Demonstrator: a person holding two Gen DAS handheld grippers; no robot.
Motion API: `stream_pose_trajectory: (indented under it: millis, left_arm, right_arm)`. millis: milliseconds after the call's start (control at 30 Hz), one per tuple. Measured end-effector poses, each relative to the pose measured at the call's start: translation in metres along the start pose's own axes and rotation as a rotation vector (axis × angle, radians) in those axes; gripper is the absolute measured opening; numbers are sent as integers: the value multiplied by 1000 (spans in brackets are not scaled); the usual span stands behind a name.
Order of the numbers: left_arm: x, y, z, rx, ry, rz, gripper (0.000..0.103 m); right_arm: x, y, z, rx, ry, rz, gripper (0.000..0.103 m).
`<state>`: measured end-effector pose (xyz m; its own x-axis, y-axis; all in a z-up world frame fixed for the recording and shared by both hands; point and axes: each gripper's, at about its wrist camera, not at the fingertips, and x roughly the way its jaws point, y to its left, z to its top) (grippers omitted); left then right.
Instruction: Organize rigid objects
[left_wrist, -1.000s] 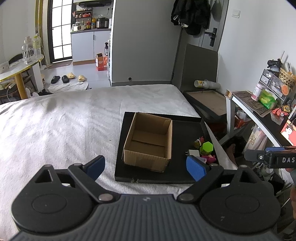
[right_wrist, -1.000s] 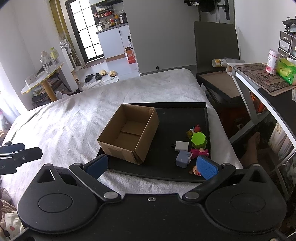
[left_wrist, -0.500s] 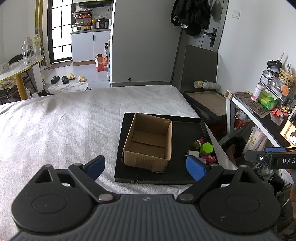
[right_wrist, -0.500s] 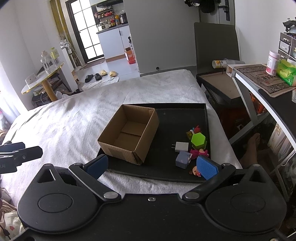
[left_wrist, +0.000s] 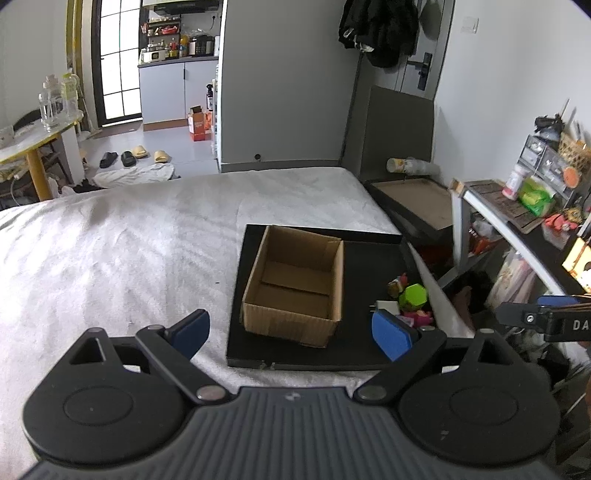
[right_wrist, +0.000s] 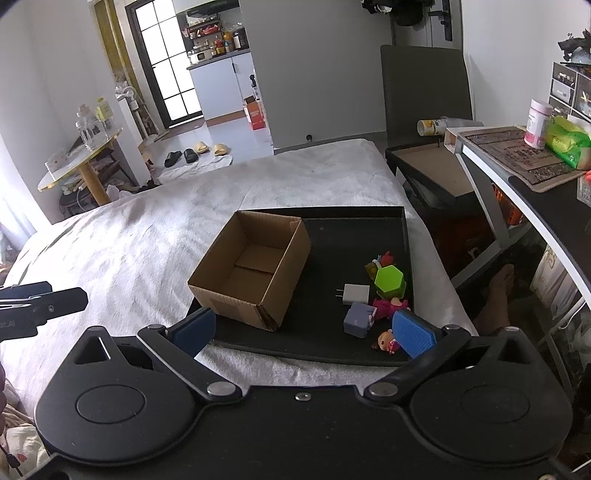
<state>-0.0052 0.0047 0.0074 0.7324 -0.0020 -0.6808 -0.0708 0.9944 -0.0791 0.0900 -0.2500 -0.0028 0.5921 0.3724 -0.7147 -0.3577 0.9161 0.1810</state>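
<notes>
An empty cardboard box (right_wrist: 255, 273) (left_wrist: 295, 280) stands open on the left part of a black tray (right_wrist: 340, 243) (left_wrist: 373, 266) lying on a white bed. To its right on the tray lie a green hexagonal block (right_wrist: 389, 280) (left_wrist: 413, 296), a white charger plug (right_wrist: 355, 294), a grey-blue cube (right_wrist: 357, 319), a pink figure (right_wrist: 391, 305), a small doll (right_wrist: 386, 341) and a red-yellow toy (right_wrist: 380, 260). My left gripper (left_wrist: 291, 332) hovers open before the tray's near edge. My right gripper (right_wrist: 303, 330) is open too, holding nothing, its right pad beside the doll.
The white bedcover (left_wrist: 122, 251) spreads to the left. A desk (right_wrist: 532, 184) with a bottle and green packet runs along the right, a framed board (right_wrist: 432, 173) beyond the bed. A person's bare foot (right_wrist: 498, 291) rests on the floor at right.
</notes>
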Motion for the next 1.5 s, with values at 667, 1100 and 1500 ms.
stream_pose_trajectory:
  millis: [667, 1100, 1500]
  left_arm:
    - [66, 25, 1, -62, 85, 9, 94]
    - [117, 38, 9, -92, 130, 19, 93]
    - [171, 49, 16, -117, 186, 23, 89]
  right_arm:
    - [58, -20, -10, 49, 59, -25, 103]
    - [88, -42, -6, 111, 71, -82, 103]
    - [116, -72, -8, 222, 133, -124, 97]
